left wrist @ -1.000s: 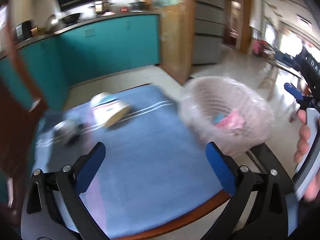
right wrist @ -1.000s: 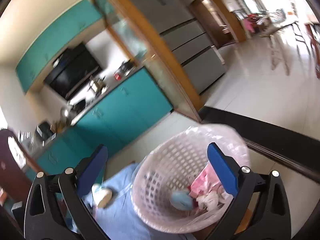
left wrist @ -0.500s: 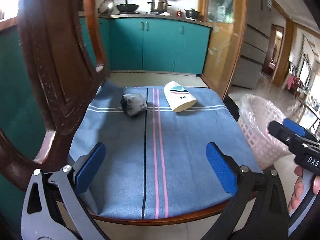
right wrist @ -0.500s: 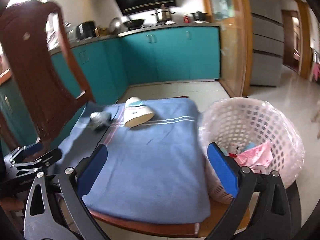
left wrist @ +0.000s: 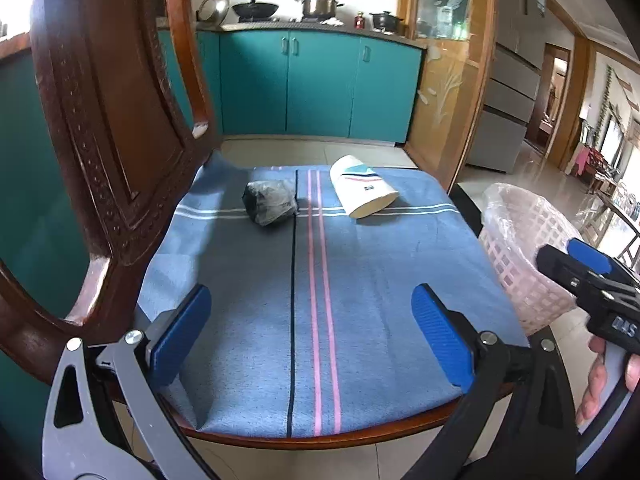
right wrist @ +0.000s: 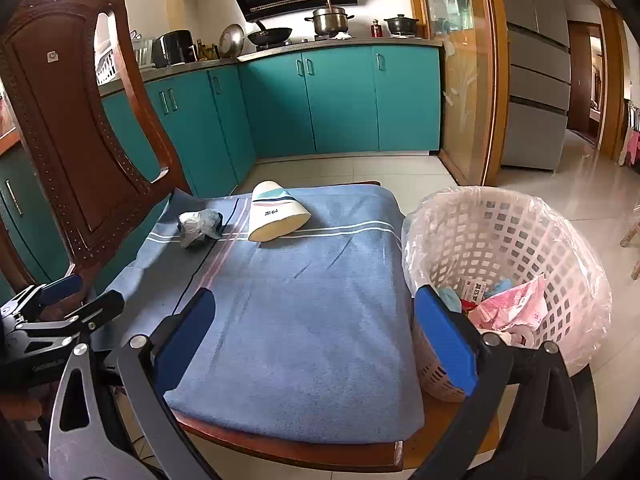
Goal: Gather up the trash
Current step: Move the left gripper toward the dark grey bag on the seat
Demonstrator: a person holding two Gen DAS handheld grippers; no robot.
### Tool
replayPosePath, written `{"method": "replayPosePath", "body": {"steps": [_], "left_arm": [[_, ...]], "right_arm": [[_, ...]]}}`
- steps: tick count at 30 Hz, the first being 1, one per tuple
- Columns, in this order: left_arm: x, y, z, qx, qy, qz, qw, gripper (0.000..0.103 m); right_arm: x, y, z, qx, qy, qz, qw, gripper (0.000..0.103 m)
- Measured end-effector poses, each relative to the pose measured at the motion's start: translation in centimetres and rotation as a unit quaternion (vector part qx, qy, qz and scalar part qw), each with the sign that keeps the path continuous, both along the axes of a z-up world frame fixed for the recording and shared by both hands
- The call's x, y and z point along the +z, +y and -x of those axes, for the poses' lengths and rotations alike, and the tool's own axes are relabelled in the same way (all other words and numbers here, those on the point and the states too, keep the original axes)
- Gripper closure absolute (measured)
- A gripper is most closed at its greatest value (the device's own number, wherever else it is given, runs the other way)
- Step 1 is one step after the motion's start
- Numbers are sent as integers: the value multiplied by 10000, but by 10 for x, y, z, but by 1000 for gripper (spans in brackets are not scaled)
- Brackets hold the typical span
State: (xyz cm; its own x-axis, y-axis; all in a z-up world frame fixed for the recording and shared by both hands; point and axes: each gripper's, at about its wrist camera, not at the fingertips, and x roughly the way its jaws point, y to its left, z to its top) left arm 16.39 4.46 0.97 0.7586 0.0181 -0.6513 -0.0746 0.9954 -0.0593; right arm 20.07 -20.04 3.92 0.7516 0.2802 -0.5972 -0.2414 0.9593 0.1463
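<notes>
Hovering wide apart and gripping nothing at the near edge of the blue-clothed counter (left wrist: 360,280): the jaws of the left gripper (left wrist: 316,332) and the right gripper (right wrist: 316,332), each carried in a person's hand (left wrist: 608,376). Lying untouched at the far end, well apart from both grippers: a crumpled dark wrapper (left wrist: 270,202) just left of the cloth's pink stripes, and beside it a tipped-over paper cup (left wrist: 362,190), mouth facing near and right. Standing off the right edge, touching the cloth's side: a bag-lined white basket (right wrist: 520,248), already holding pink and blue scraps. Stretching between near edge and trash: a broad bare run of cloth, leaving easy room for a straight reach. Crowding the left side: a carved wooden chair back (left wrist: 112,128), close enough to catch the left gripper on a wide swing. Likely hazards: the cup rolling off the far or right edge if nudged on its round side rather than pinched; loose cloth bunching under a dragged finger; the light basket tipping if knocked.
</notes>
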Motion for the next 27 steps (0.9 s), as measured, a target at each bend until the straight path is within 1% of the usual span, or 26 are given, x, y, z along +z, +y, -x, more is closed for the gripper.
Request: {"method": "replayPosePath", "body": {"steps": [3, 6, 10, 12, 13, 14, 15, 16, 19, 20, 21, 22, 24, 25, 26, 27], "left_arm": [[-6, 9, -20, 149, 190, 146, 9996, 3], [-10, 16, -43, 238, 305, 188, 9991, 3], [-20, 25, -95, 316, 493, 169, 9981, 3], [-28, 28, -122, 385, 589, 12, 9975, 3], [-37, 31, -142, 451, 715, -109, 9964, 3], [-44, 33, -156, 491, 799, -140, 9955, 3], [-48, 35, -164, 512, 847, -156, 9950, 3], [-57, 37, -181, 556, 934, -213, 9938, 3], [-71, 34, -206, 544, 971, -397, 9930, 6], [-75, 33, -212, 456, 988, -391, 9933, 17], [-77, 32, -214, 405, 997, -363, 9935, 44], [-80, 33, -216, 308, 1054, -216, 9937, 46], [-75, 37, -206, 319, 916, 25, 9953, 55], [-71, 38, -199, 314, 859, 92, 9958, 55], [-63, 39, -187, 326, 723, 185, 9967, 56], [-48, 39, -168, 348, 484, 321, 9977, 56]], "right_arm": [[0, 2, 0, 24, -6, -39, 10000, 5], [0, 3, -2, 45, 1, -79, 10000, 5], [-3, 6, -5, 85, 44, -87, 9999, 5], [-5, 6, -7, 104, 78, -90, 9999, 5], [-5, 7, -7, 100, 88, -92, 9999, 5], [-6, 7, -9, 98, 119, -91, 9998, 5], [-6, 7, -10, 107, 144, -97, 9998, 5], [-7, 7, -10, 113, 149, -103, 9998, 5], [-8, 11, -13, 153, 167, -41, 9997, 5], [-8, 12, -13, 183, 171, -12, 9997, 5], [-9, 14, -13, 218, 170, 28, 9996, 5], [-9, 15, -13, 239, 166, 54, 9996, 5], [-10, 18, -14, 298, 187, 73, 9994, 5], [-10, 18, -14, 316, 204, 63, 9993, 5], [-11, 20, -15, 351, 225, 49, 9991, 5], [-11, 22, -14, 376, 228, 52, 9990, 5]]}}
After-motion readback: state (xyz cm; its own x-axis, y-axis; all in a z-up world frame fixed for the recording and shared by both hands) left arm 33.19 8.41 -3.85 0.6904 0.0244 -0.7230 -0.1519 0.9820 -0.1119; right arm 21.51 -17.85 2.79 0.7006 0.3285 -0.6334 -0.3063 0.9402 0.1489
